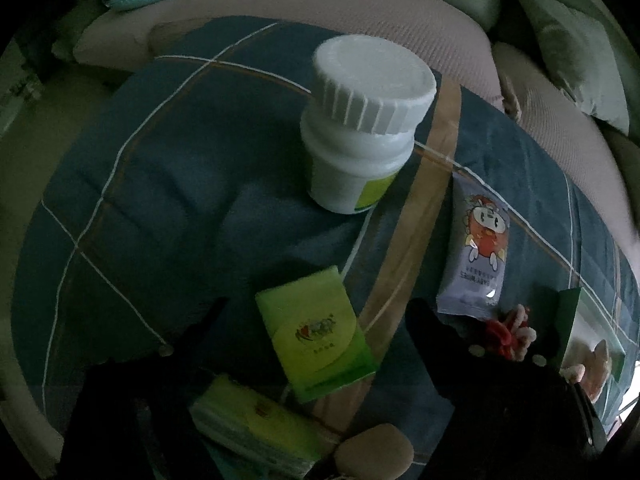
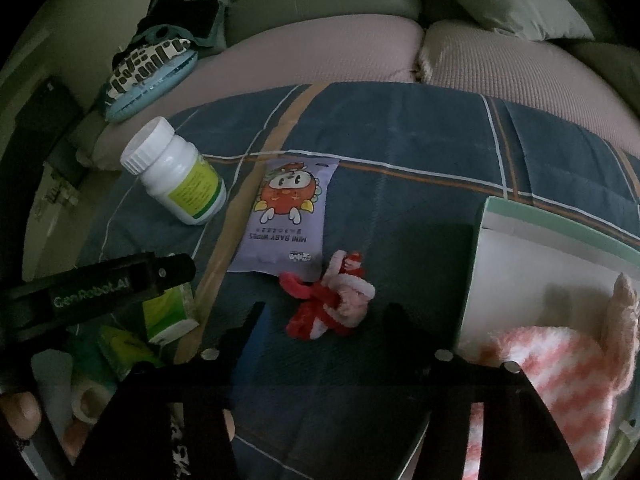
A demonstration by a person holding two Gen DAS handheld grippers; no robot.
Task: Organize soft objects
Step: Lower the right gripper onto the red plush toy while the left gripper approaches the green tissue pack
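A red, white and pink plush toy (image 2: pixel 334 300) lies on the blue plaid cloth (image 2: pixel 400 140), just ahead of my open, empty right gripper (image 2: pixel 324 320). It also shows in the left wrist view (image 1: pixel 510 330). A white box (image 2: pixel 520 276) at the right holds a pink-and-white striped soft thing (image 2: pixel 560 368). A purple baby wipes pack (image 2: pixel 286 216) lies beyond the toy. My left gripper (image 1: pixel 316 320) is open, its fingers either side of a green tissue pack (image 1: pixel 316 332). The left gripper also shows in the right wrist view (image 2: pixel 120 284).
A white pill bottle (image 1: pixel 360 128) stands on the cloth. A second green pack (image 1: pixel 256 428) and a beige object (image 1: pixel 376 452) lie near the left gripper. A blue patterned slipper (image 2: pixel 148 76) lies on the pinkish sofa cushion (image 2: pixel 320 52). Green pillows are behind.
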